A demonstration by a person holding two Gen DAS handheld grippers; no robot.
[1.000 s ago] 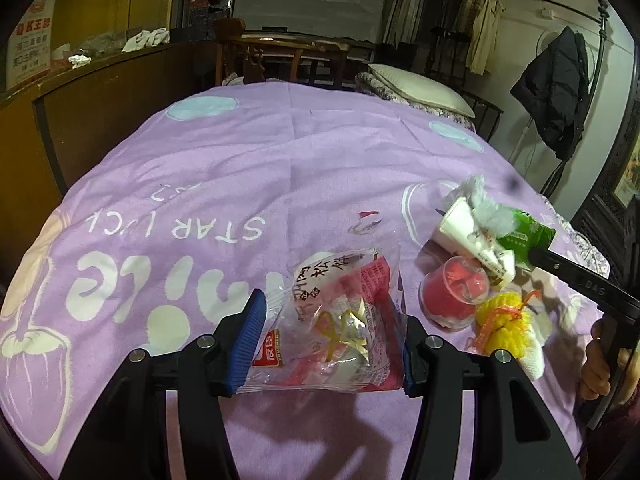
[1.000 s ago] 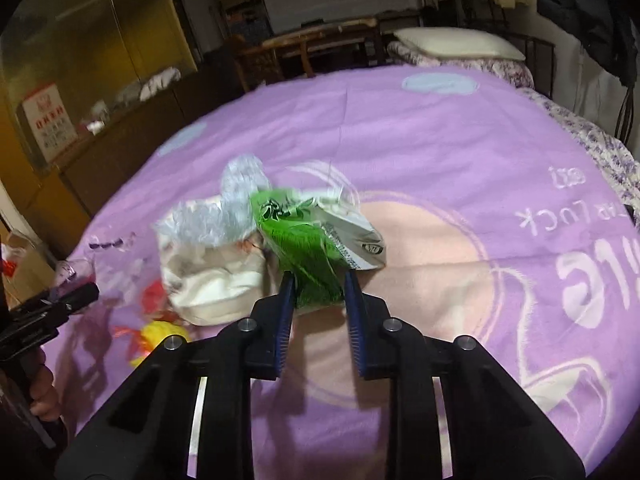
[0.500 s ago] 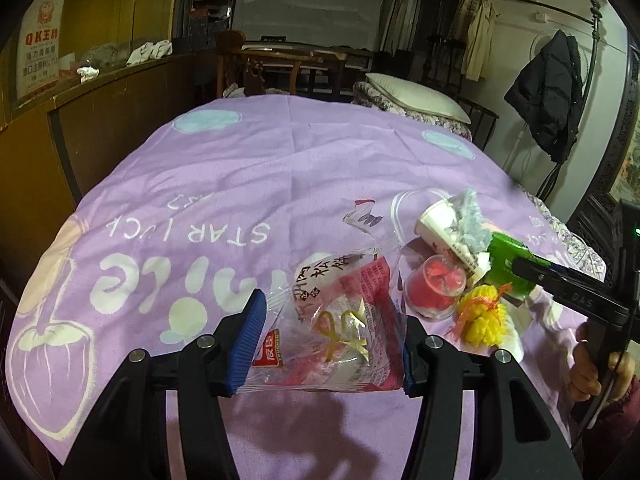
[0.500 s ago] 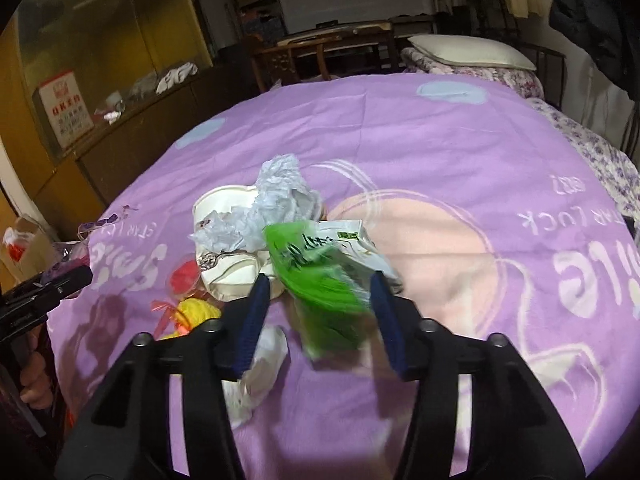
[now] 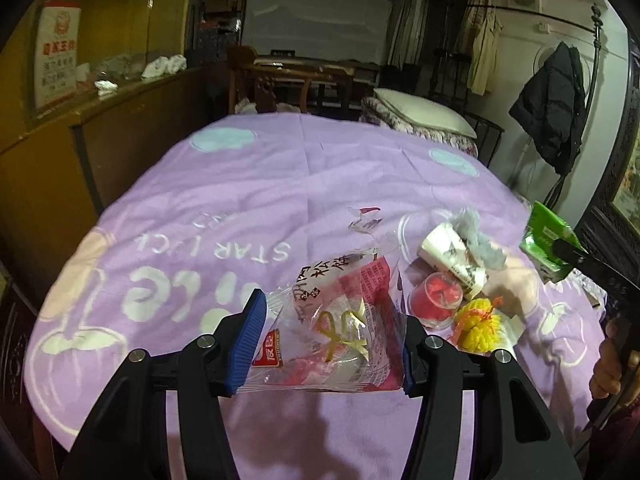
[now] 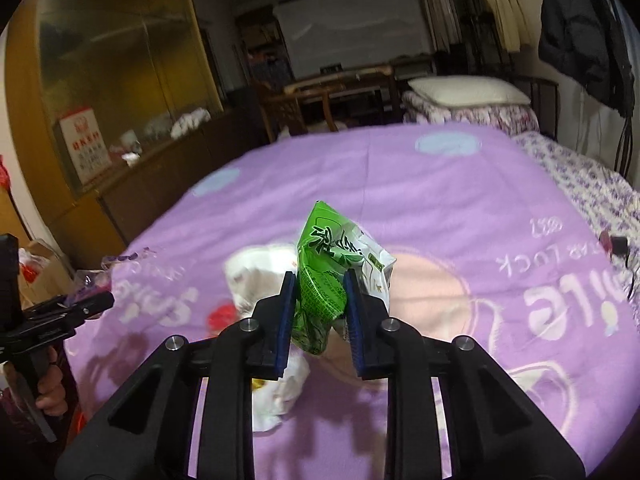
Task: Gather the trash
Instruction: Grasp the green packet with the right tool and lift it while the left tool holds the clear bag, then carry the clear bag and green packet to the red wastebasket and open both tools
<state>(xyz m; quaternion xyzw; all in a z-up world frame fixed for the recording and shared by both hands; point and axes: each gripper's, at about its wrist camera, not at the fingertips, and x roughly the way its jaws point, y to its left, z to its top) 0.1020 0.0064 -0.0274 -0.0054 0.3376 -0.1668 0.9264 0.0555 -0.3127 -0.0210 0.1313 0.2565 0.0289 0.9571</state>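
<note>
Left wrist view: left gripper (image 5: 330,332) clamped on a clear red snack wrapper (image 5: 340,320), held above the purple cloth (image 5: 280,184); beside it, on the cloth, a paper cup (image 5: 450,256), red cup (image 5: 436,300) and yellow net (image 5: 478,328). Right wrist view: right gripper (image 6: 318,300) closed on a green packet (image 6: 324,272), raised above the cloth.

Both grippers, left gripper (image 5: 330,334) and right gripper (image 6: 320,312), are matte black plastic frames with triangular cut-outs and round silver screw heads. Their fingers (image 5: 248,340) carry ribbed blue pads. A bare-skinned hand (image 5: 610,364) shows beside a dark sleeve
</note>
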